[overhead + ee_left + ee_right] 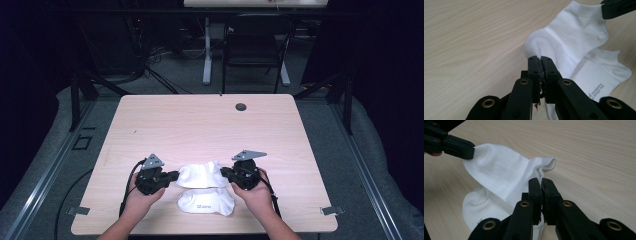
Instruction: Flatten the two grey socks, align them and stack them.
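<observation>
White upper sock [199, 174] pinched between left gripper [173, 176] and right gripper [224, 173] fingers — second sock [206, 202] directly beneath, on wood table [200, 125].

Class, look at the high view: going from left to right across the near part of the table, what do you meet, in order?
Left gripper → lifted white sock → right gripper.

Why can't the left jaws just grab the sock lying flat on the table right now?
Probably not yet: the left gripper is shut on the lifted sock, which hangs over the flat sock.
</observation>
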Demonstrator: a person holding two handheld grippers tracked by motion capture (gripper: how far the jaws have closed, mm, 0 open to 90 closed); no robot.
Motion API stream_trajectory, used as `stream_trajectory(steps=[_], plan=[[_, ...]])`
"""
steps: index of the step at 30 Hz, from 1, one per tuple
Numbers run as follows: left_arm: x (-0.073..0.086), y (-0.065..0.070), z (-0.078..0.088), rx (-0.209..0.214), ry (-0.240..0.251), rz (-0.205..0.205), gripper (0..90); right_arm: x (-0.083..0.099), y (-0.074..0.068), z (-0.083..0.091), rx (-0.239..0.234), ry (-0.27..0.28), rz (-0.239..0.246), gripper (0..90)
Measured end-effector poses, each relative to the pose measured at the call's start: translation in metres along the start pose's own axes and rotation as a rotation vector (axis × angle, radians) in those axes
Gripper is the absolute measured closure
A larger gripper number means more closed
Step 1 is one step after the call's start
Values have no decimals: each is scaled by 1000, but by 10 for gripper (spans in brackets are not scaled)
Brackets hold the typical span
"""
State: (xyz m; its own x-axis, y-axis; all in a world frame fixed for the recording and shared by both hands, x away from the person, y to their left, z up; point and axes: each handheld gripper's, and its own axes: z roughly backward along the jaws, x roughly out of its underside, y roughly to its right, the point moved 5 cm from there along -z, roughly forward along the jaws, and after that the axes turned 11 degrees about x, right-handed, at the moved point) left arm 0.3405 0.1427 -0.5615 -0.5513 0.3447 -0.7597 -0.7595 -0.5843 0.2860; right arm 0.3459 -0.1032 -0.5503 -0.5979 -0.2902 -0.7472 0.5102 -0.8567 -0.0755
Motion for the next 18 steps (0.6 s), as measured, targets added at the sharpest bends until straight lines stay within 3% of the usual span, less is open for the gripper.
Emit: stream_trajectory(steps=[12, 18], plan=[[14, 22, 7, 36, -14, -31, 868, 20, -10, 24, -28, -1, 11, 869], [19, 30, 7, 52, -19, -27, 868, 30, -15, 33, -37, -6, 23, 869]])
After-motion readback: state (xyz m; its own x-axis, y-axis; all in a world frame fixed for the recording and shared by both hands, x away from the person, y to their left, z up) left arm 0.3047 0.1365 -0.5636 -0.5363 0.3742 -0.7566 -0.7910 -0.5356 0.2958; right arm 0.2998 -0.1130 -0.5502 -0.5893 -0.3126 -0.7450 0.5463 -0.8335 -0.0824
